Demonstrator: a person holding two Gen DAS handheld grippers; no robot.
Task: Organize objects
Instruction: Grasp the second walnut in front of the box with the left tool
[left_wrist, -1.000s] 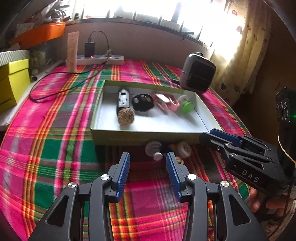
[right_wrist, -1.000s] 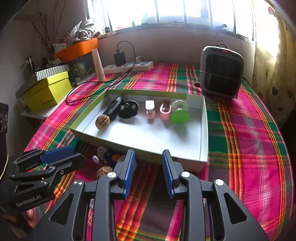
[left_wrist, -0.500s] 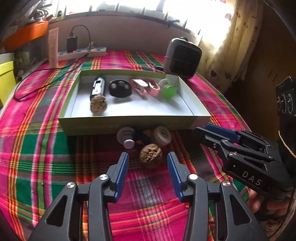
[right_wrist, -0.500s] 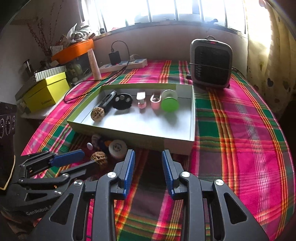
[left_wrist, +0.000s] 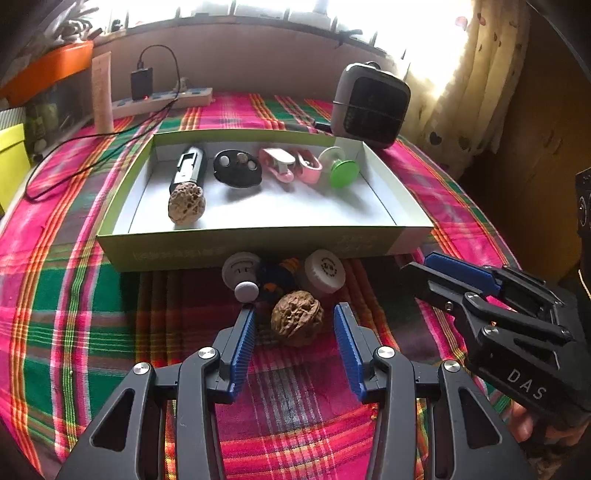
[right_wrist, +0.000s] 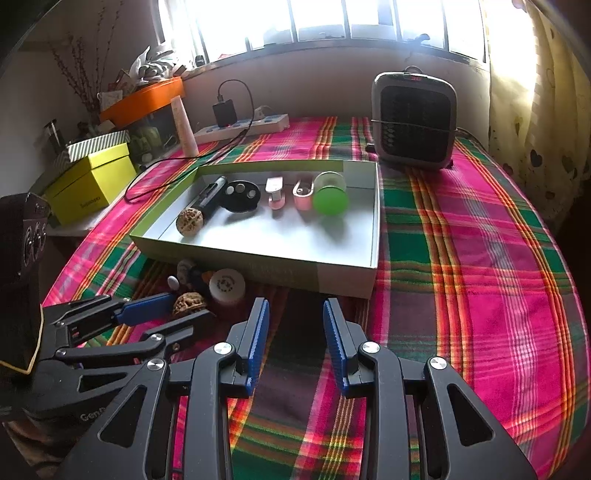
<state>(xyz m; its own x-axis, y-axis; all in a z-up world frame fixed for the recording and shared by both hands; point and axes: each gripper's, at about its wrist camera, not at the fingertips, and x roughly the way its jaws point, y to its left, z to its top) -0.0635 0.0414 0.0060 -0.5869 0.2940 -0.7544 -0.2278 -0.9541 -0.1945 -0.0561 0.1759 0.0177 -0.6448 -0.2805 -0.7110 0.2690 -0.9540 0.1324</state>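
Left wrist view: the left gripper (left_wrist: 293, 325) stands spread, its blue pads on either side of a walnut (left_wrist: 297, 322) that lies on the plaid cloth (left_wrist: 74, 325) — the pads flank the nut with a gap showing on both sides, so it is bracketed, not pinched. Just ahead of the fingertips lies the rest of the unsorted cluster, close against the near wall of the tray (left_wrist: 266, 245): a white cap (left_wrist: 325, 270) ahead and to the right, a white knobbed piece (left_wrist: 242, 269) ahead and to the left, and a small dark item with orange marks (left_wrist: 277, 277) between them, too shadowed to identify. Further ahead, inside the tray, six items are already placed: a second walnut (left_wrist: 186, 203) touching a dark pen-like device (left_wrist: 188, 168), a black oval case (left_wrist: 237, 172), two pink clips (left_wrist: 291, 166) and a green spool (left_wrist: 341, 168) along the far wall. The right gripper (left_wrist: 424, 275) enters from the right, holding nothing. Right wrist view: the right gripper is spread and empty over bare cloth, the tray's near right corner just ahead of it; the left gripper (right_wrist: 181, 308) sits to its left, with the loose walnut (right_wrist: 189, 303) between its fingers. Assessment: roughly half done; four loose items remain outside the tray, and the walnut appears to be the piece in hand — closure and transfer are not yet made.
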